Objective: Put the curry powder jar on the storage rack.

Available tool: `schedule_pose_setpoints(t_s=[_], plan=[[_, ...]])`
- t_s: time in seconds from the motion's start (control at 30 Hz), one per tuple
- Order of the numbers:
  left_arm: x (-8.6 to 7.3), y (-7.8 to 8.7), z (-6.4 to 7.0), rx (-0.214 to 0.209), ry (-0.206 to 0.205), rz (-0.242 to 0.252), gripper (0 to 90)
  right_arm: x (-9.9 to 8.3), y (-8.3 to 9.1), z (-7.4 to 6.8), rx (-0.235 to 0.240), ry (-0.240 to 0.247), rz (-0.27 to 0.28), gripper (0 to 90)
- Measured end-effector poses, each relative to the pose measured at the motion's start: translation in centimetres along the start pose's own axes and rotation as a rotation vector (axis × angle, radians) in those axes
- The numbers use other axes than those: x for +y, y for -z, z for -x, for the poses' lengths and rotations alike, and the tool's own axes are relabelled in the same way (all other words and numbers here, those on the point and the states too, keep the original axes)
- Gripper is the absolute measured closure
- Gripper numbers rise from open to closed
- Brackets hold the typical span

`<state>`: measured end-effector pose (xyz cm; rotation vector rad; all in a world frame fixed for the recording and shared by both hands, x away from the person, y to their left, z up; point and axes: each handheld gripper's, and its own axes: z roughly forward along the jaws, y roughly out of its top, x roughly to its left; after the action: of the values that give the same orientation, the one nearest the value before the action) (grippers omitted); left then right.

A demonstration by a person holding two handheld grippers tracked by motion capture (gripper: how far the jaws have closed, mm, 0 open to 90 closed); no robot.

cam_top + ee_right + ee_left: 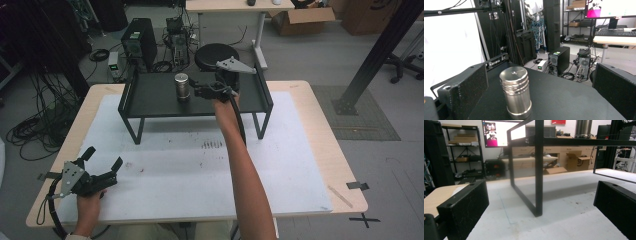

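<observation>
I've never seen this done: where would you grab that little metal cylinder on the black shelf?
Probably around the smooth lower body of the metal cylinder, below its grooved top. It stands upright on the black shelf, so come in level from the side, where the open right gripper already is.

Black grippers, grey plates, trailing cables

Past the table's far edge you have a computer tower at upper left of the high view, cables coiled on the floor at left, cardboard boxes at upper right. White mat covers the tabletop.
</observation>
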<state>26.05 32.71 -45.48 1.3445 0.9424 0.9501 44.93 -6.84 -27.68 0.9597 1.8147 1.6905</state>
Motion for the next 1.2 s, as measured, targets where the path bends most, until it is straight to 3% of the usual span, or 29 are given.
schedule_pose_setpoints(t_s=[0.5,1.2], plan=[[0.0,0.0,0.0,0.0,-0.004,-0.001,0.2,-1.0,4.1,1.7,-0.063,-0.019,0.016,0.0],[0.0,0.0,0.0,0.0,-0.005,-0.005,0.3,-2.5,8.0,2.5,-0.077,-0.027,0.038,0.0]])
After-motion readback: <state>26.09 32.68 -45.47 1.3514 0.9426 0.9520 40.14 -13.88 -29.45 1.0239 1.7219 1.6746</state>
